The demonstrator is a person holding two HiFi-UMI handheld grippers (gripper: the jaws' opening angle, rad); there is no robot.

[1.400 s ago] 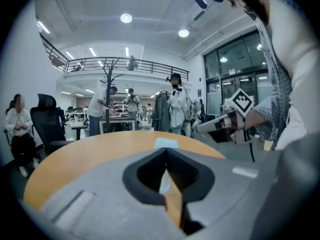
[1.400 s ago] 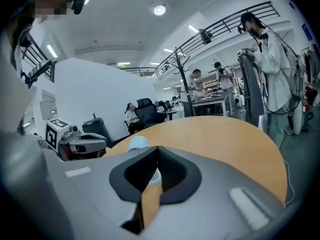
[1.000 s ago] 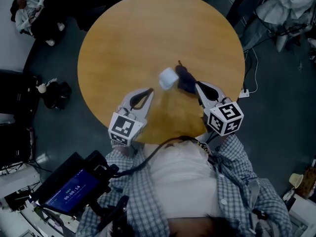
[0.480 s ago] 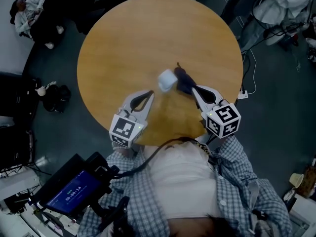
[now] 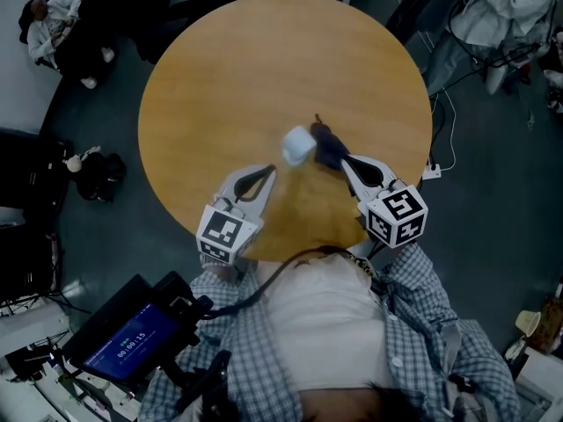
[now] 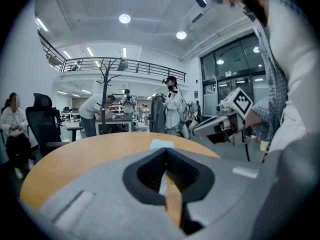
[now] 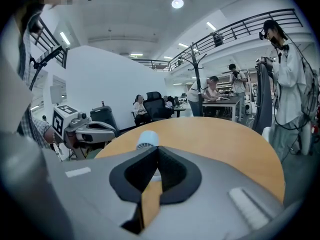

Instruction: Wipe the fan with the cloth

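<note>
A small white fan (image 5: 297, 145) lies on the round wooden table (image 5: 229, 77), with a dark cloth (image 5: 328, 145) bunched right beside it on its right. My left gripper (image 5: 268, 171) hovers near the table's front edge, just short of the fan, with its jaws shut and nothing in them. My right gripper (image 5: 344, 159) points at the cloth's near edge, also shut and holding nothing. In the right gripper view the fan (image 7: 146, 139) shows just past the shut tips of my right gripper (image 7: 156, 153). The left gripper view has a pale piece of the fan (image 6: 161, 144) beyond my left gripper (image 6: 165, 151).
The table's far half is bare wood. Around it are dark floor, bags (image 5: 97, 170) at the left, cables (image 5: 449, 130) at the right and a device with a lit screen (image 5: 127, 341) by the person. People and desks stand far behind in both gripper views.
My right gripper has rolled a little and edged slightly left. The left gripper, the fan and the cloth have stayed where they were.
</note>
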